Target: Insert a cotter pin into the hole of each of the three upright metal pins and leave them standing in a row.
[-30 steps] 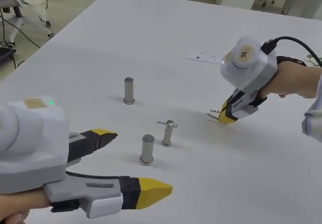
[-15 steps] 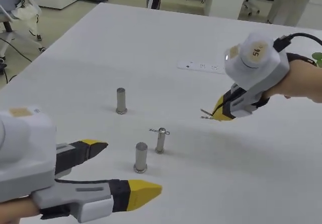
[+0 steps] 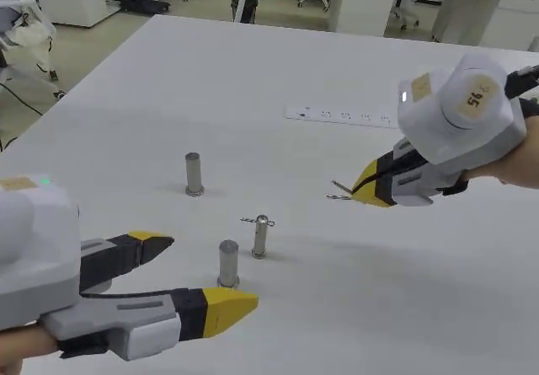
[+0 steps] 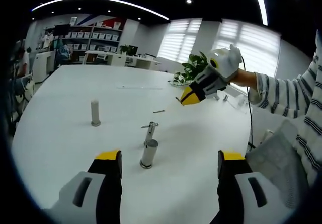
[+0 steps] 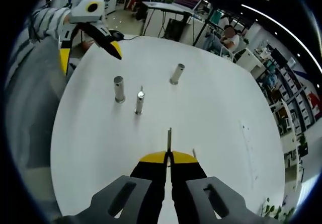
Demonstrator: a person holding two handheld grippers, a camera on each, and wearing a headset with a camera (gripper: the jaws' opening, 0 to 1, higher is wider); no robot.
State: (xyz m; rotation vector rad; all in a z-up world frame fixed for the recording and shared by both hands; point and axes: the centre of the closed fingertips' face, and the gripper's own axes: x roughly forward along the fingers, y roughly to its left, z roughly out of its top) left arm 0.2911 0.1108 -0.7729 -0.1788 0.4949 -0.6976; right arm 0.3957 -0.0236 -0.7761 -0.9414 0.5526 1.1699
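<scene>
the right tongs (image 3: 364,191) have lifted a little wire pin (image 3: 339,191) up off the table (image 3: 253,80).

a moment ago these tongs were down low at the table top. now they are up in the air, closed tight on the wire pin, which sticks out of the tips toward the three posts. the middle post (image 3: 260,237) already has another wire pin (image 3: 251,221) through its top. the near post (image 3: 227,263) and the far post (image 3: 194,174) have none yet. so one post is done, and this pin is likely for one of the other two. the left tongs (image 3: 209,270) are wide open, holding nothing, just beside the near post. all three posts stand up.
</scene>
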